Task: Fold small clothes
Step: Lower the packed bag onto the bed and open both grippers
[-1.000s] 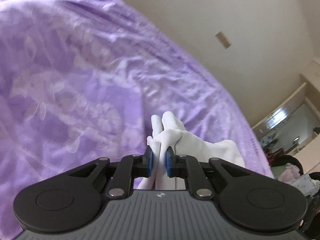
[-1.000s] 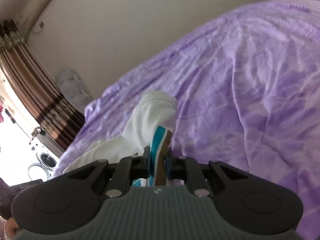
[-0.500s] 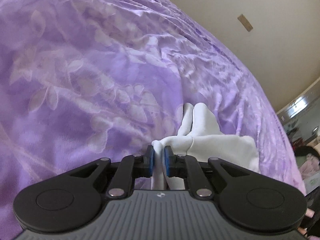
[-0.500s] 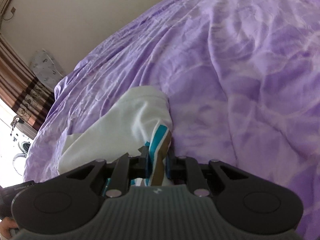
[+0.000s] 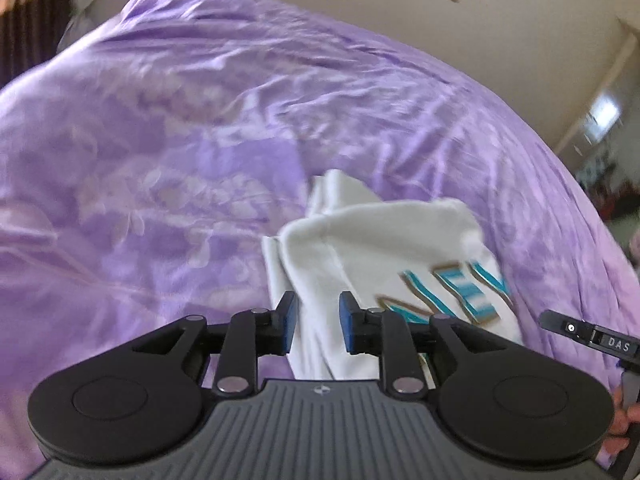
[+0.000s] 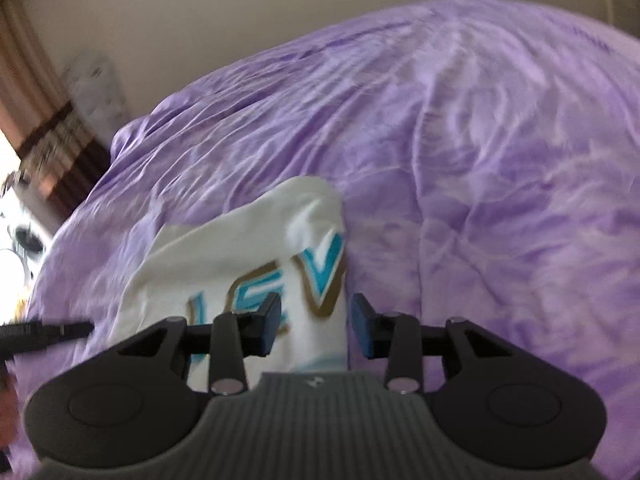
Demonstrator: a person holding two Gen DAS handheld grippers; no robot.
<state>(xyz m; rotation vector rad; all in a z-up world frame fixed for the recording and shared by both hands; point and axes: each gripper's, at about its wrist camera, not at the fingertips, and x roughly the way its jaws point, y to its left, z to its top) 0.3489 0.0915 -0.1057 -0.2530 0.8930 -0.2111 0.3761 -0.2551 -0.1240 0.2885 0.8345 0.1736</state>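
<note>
The white shirt point(image 5: 384, 248) lies low in the frame on the purple bedcover point(image 5: 160, 140), light and soft, best taken by an edge, while left gripper point(image 5: 318, 326) and right gripper point(image 6: 314, 328) are opening, pads off the cloth.

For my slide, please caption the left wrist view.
Left gripper opening over a white garment on a purple bedsheet.

On the folded white cotton garment point(image 5: 384, 248) you can read teal, gold-edged capitals "NEV"; from your right wrist view point(image 6: 256, 248) only "EV" is clear. The black gripper part point(image 5: 592, 338) at the edge reads "DAS".
</note>
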